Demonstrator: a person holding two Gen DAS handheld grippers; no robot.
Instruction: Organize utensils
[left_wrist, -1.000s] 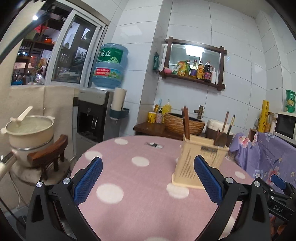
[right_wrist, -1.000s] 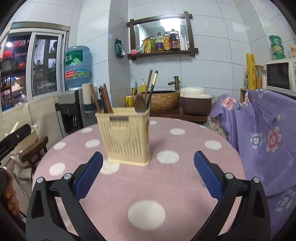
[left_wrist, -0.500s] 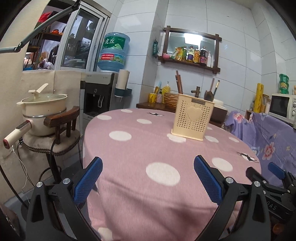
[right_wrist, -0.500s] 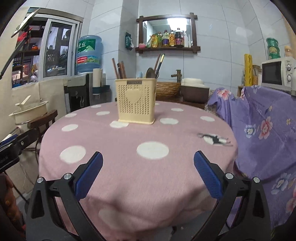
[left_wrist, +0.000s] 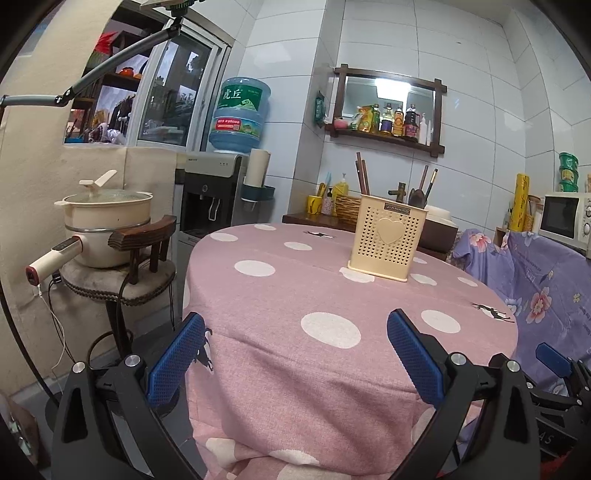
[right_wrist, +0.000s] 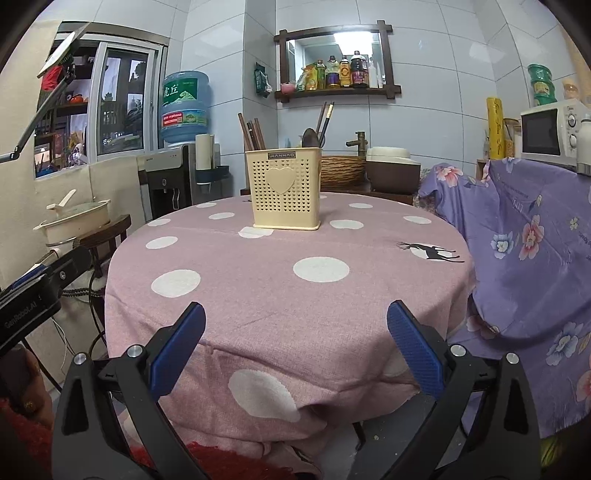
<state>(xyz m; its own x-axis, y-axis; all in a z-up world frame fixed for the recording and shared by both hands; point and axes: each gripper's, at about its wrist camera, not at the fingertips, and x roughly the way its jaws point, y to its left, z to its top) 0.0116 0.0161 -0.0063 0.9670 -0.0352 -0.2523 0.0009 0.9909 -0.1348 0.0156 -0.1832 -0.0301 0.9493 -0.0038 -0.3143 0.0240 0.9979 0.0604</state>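
Both the left gripper (left_wrist: 295, 354) and right gripper (right_wrist: 295, 347) have pulled back off the tabletop (right_wrist: 280, 295), jaws released and empty. Farther off, the utensil holder (right_wrist: 286, 188) stands mid-tabletop, chopsticks (right_wrist: 251, 131) and spoon (right_wrist: 310, 137) inside; organizing looks finished.

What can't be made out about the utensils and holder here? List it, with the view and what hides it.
- Lower ends of the chopsticks and spoon: both views, hidden by the perforated holder walls.
- Holder's inner compartments: both views, camera too low to see in.
- Exact chopstick count: both views, sticks overlap.
- Holder's back: both views, faces away.
- Both open, empty tongs, left and right: handles cut by the bottom edge.
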